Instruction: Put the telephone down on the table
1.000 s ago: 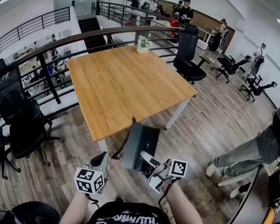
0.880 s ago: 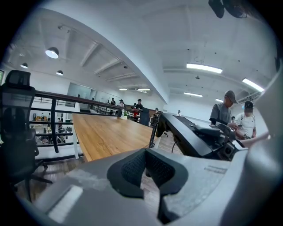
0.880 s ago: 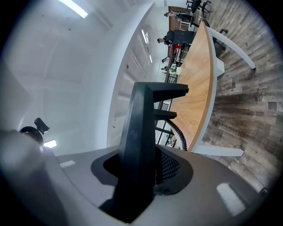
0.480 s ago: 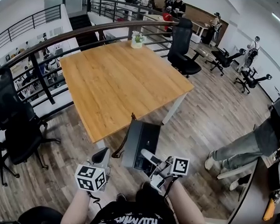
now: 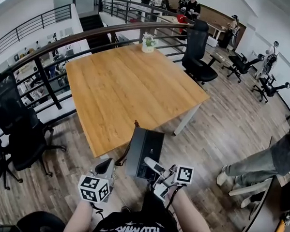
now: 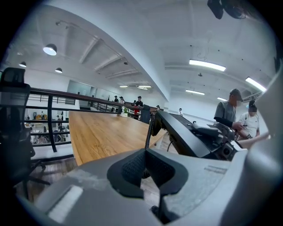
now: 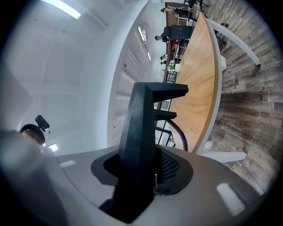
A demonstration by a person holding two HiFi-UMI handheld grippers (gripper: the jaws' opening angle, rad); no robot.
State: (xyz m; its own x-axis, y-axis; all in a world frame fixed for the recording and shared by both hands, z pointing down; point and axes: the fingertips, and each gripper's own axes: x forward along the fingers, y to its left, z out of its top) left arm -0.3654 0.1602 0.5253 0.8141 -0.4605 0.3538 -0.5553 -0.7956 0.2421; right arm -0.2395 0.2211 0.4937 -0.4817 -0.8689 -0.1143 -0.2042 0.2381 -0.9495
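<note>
The telephone (image 5: 144, 152) is a flat black desk set, held in the air just short of the wooden table's (image 5: 132, 88) near corner. My right gripper (image 5: 153, 165) is shut on its lower edge; in the right gripper view the dark slab (image 7: 141, 132) stands upright between the jaws of that gripper (image 7: 148, 176). A coiled cord (image 5: 126, 148) runs from the set's top down to my left gripper (image 5: 105, 167). In the left gripper view the cord (image 6: 149, 130) rises out of the narrow gap of the left gripper (image 6: 142, 171), which looks shut on it. The handset is hidden.
A small potted plant (image 5: 148, 43) stands at the table's far edge. Black office chairs stand at the left (image 5: 16, 125) and beyond the table (image 5: 199, 53). A dark railing (image 5: 66, 41) runs behind the table. A person's legs (image 5: 259, 165) are at the right.
Both grippers, with the telephone between them, have moved a little forward toward the table's near corner. The grips look the same.
</note>
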